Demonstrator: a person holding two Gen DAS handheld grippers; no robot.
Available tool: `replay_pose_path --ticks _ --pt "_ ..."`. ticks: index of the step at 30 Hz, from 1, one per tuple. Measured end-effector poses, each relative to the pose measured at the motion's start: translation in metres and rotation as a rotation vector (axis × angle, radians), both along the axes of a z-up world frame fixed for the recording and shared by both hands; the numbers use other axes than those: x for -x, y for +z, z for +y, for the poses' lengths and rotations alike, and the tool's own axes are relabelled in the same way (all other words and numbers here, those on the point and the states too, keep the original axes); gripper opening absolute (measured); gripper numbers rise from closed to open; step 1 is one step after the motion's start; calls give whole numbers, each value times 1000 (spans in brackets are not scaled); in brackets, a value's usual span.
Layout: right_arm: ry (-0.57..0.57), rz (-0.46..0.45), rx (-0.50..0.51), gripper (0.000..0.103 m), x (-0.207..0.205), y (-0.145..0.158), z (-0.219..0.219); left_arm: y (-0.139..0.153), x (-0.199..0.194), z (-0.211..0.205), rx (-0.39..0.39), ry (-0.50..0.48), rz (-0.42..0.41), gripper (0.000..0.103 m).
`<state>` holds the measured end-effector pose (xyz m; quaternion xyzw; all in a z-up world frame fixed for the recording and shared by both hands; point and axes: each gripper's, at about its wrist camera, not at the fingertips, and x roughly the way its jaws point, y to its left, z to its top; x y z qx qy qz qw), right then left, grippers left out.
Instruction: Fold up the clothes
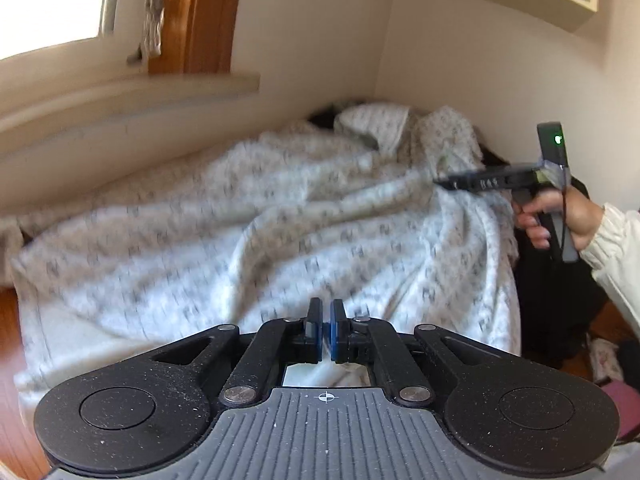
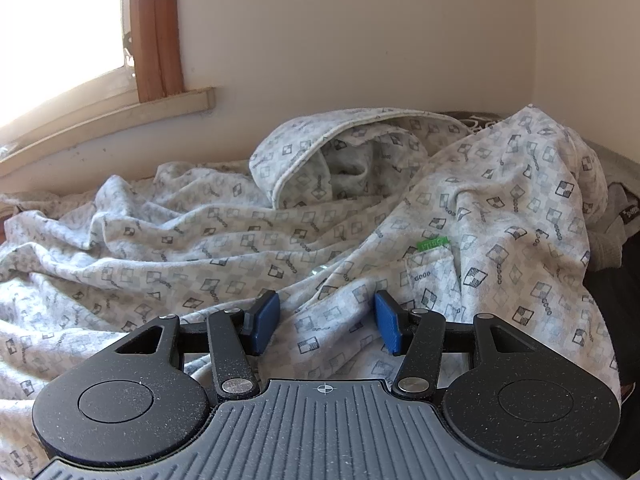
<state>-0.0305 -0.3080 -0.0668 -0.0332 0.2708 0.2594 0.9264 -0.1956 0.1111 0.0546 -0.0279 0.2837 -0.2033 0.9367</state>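
Pale walls meeting in a corner, with a wooden window frame and a window sill (image 2: 168,106) at the left. Below the window sill and to its right, spread out in loose wrinkles over a low surface: a white garment (image 2: 240,240) with a grey checker print. Not lying folded now; bunched up high at the end far from the window sill, with a piped hem (image 2: 304,152) curling open there. Further right from the window sill, a small green label (image 2: 432,243) above a patch pocket (image 2: 434,280).

Left gripper (image 1: 326,330): pressed together, low over the near edge of the cloth. Perhaps with a thin layer of fabric between the pads, but too blurred in that view to say. Right gripper (image 2: 326,322): spread wide, lying just on the cloth below the label, closing on nothing.

Judged by the soft drape and many small wrinkles: thin, light knit, limp, no stiffness at all, easy to pinch but quick to sag and slide back into a heap. Best taken at a firm edge, such as the piped hem or a seam beside the pocket, not in the loose middle. Better held at two well separated points, to keep it flat.
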Motion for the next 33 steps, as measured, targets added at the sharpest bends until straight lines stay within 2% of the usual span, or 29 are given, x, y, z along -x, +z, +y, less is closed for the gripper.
replay_pose_path --ticks 4,8,11,12,14,15,17,18,21,24,28,33 --pt "20 2 -67 53 3 6 -7 27 8 18 48 75 -121 3" --pt "41 -18 -88 52 7 13 -4 48 4 51 21 186 -190 3" --pt "51 -31 -88 52 8 15 3 52 -19 82 -45 320 -225 3" --pt "55 -31 -78 52 8 14 6 51 -31 93 -67 353 -220 3" --pt "62 -32 -56 52 8 13 13 41 -58 101 -127 359 -133 3" --pt "65 -32 -46 52 8 12 16 35 -69 103 -158 359 -95 5" --pt "72 -32 -25 52 8 10 22 22 -71 90 -232 335 -72 6" --pt "76 -32 -14 52 8 9 26 15 -71 84 -257 323 -61 12" --pt "86 -32 18 55 9 6 36 8 -51 72 -173 282 -47 30" --pt "96 -32 50 57 9 4 46 1 -30 60 -72 214 -26 38" --pt "103 -27 68 61 6 1 54 -13 -17 27 10 84 33 42" --pt "104 -41 56 61 8 -2 51 -31 -26 -7 8 3 101 43"
